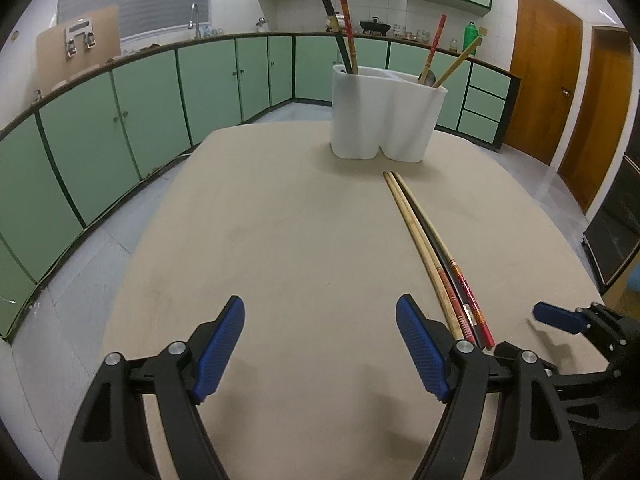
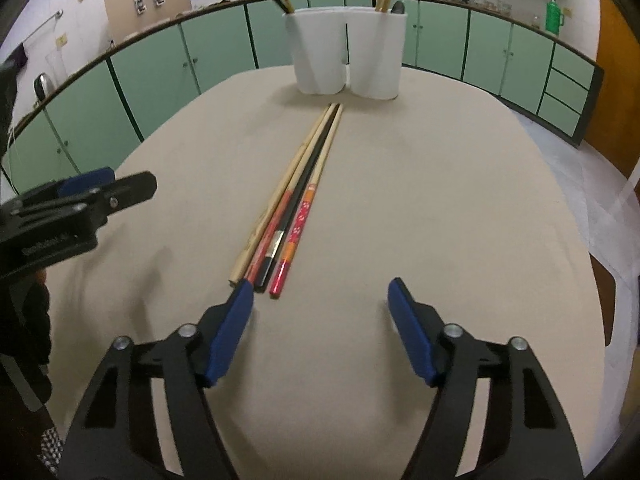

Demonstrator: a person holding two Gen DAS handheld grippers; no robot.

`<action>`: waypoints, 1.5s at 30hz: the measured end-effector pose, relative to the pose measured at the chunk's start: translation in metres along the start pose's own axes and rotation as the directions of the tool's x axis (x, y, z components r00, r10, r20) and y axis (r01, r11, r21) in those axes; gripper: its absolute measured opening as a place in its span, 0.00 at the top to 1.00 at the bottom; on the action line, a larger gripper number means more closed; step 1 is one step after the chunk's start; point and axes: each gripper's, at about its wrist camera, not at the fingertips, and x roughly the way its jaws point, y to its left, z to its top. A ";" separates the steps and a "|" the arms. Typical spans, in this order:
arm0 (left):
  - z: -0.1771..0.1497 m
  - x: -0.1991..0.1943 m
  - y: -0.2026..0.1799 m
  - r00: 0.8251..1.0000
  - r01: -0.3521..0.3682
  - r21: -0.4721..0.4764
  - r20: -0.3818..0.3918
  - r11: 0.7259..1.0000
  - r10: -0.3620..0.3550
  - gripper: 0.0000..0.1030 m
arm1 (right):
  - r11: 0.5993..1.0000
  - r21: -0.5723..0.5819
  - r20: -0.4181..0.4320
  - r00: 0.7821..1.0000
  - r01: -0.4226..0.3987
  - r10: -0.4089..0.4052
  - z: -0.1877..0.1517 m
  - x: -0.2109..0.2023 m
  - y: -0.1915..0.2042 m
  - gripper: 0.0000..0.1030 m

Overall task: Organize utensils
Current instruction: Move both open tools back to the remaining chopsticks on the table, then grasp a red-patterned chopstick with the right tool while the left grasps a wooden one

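Right wrist view: my right gripper [image 2: 320, 304] stands partly open with nothing between its blue pads, low over the table [image 2: 460, 208]. The near ends of the chopsticks [image 2: 298, 208] lie just ahead of it, toward its left finger, whose tip sits right at the butt of the reddish stick; whether it touches, I cannot tell. My left gripper [image 1: 320, 344] is wide open and empty too, hovering over bare tabletop, with the same bundle running past the outside of its right finger.

There are four sticks, side by side and touching: a plain pale one, a red-handled one, a black one and one with a red patterned end. Their tips point at the white holder [image 2: 346, 52] near the table's far edge. The holder has two compartments, each already holding a couple of upright chopsticks, and something like a spoon shows in the right one.

I judge these sticks light, stiff and thin, and the lacquered ones probably slick. Lying flat and packed together, they leave little room for a pad to get under. I would pinch across the thick near end, taking an outer stick first, and squeeze squarely so it does not roll or pivot.
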 end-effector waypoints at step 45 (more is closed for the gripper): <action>-0.022 0.034 -0.060 0.987 0.080 0.064 -0.141 0.995 -0.070 0.23 | 0.996 0.084 0.017 0.999 0.031 -0.032 -0.001 0.003 -0.040 0.95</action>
